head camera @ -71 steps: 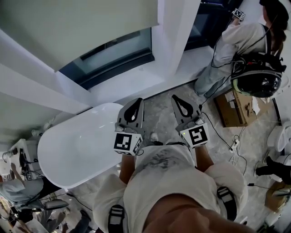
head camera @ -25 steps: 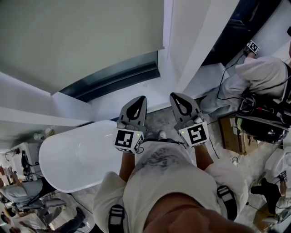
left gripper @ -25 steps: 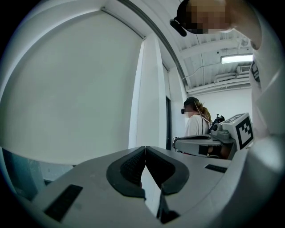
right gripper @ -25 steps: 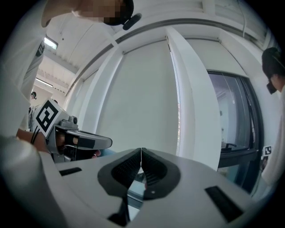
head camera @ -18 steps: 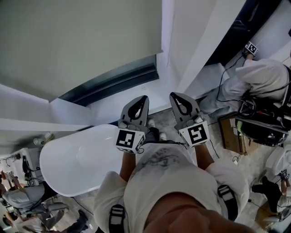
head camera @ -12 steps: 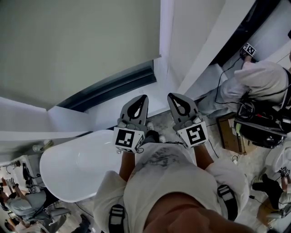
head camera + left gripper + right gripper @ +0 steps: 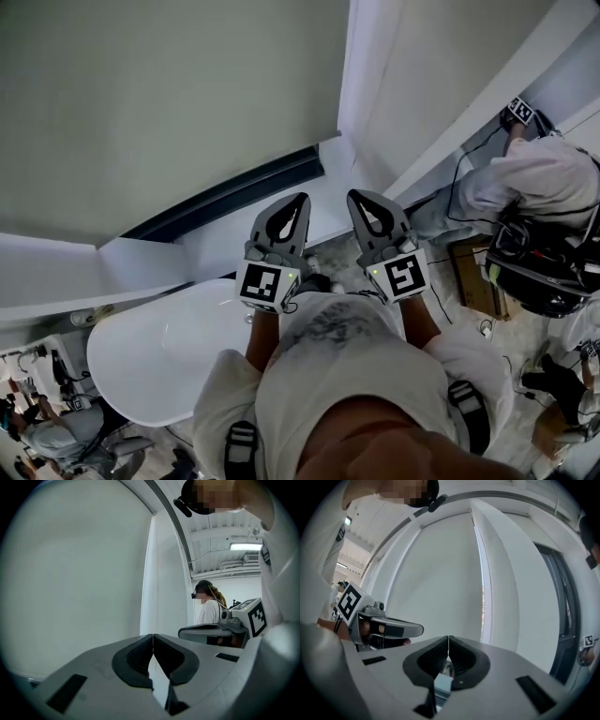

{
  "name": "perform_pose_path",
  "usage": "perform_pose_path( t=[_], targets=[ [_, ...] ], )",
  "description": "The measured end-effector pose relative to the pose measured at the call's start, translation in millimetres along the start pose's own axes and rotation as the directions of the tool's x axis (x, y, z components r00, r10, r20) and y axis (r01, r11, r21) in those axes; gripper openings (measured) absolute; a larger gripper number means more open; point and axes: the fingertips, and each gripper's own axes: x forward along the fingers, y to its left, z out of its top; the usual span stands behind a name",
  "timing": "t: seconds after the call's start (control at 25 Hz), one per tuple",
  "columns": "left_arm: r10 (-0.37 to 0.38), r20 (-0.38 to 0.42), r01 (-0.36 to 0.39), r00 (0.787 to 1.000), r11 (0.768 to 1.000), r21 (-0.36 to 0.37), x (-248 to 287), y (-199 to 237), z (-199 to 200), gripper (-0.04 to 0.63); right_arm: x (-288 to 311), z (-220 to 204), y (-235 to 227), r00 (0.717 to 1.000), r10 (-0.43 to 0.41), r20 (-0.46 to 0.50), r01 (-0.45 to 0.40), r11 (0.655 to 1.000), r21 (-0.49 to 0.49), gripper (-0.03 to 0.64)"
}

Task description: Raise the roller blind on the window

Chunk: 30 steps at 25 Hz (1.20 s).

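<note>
Tongs, i.e. left gripper (image 7: 292,206) & right gripper (image 7: 364,202), are sitting side by side at centre frame w/ jaws pressed together on nothing, pointing toward the roller blind (image 7: 169,103), which is filling the upper left & covering most of the window (image 7: 234,192).

The left gripper (image 7: 153,641) has its jaws together, empty, facing the pale roller blind (image 7: 79,583) filling the frame's left.
</note>
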Motion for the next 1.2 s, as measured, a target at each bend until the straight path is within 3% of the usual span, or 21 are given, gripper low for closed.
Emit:
perform_pose_path(
  t=[0.24,0.92,1.2],
  targets=[
    [-0.052,0.01,0.053,0.999,0.999,-0.014,20,13,8,0.009,21,9,-8,0.999,-0.036,0.035,0.036,0.999,-0.001,0.061],
    [-0.234,0.005,0.234,0.972,0.972,0.007,67,27,5,0.009,37,2,-27,0.982,-0.186,-0.012,0.186,0.982,0.014,0.062],
    [-0.273,-0.004,0.273,0.962,0.962,0.013,85,19,3,0.009,32,-5,-31,0.98,-0.194,-0.033,0.195,0.98,0.033,0.062]
  ],
)
